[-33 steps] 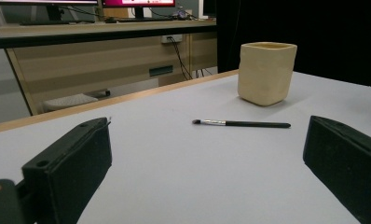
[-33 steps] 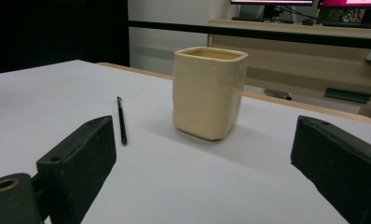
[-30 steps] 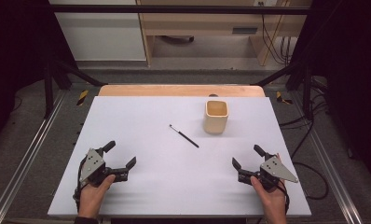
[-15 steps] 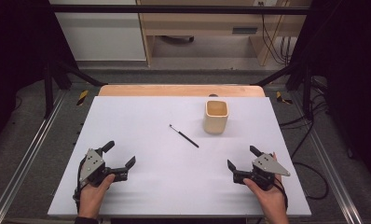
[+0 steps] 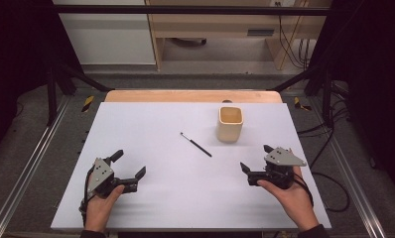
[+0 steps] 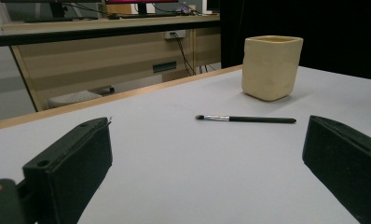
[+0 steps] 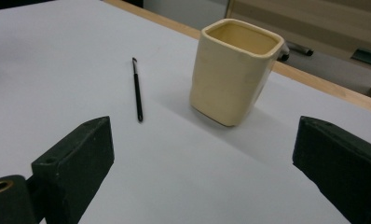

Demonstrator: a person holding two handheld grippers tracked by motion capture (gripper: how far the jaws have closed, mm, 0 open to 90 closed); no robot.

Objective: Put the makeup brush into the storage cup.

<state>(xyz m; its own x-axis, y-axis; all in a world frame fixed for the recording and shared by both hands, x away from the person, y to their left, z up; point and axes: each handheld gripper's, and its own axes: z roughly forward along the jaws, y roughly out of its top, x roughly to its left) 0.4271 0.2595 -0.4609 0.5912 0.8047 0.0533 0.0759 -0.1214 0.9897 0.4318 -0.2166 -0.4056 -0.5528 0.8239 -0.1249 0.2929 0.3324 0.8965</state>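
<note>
A thin black brush (image 5: 196,145) lies flat mid-counter (image 5: 151,124), just left of an upright cream cup (image 5: 230,124) and apart from it. The left tool (image 5: 127,167) and right tool (image 5: 255,159) rest near the front edge, both with jaws spread wide and empty. The brush looks light, stiff and prone to roll; a pinch across the handle's middle seems safest. The cup, probably ceramic, would be heavier and breakable.

Couldn't read any text anywhere, honestly. The cup (image 7: 235,70) and the brush (image 6: 246,119) were plain, no label or brand, and the far-off furniture was probably too blurry anyway.
</note>
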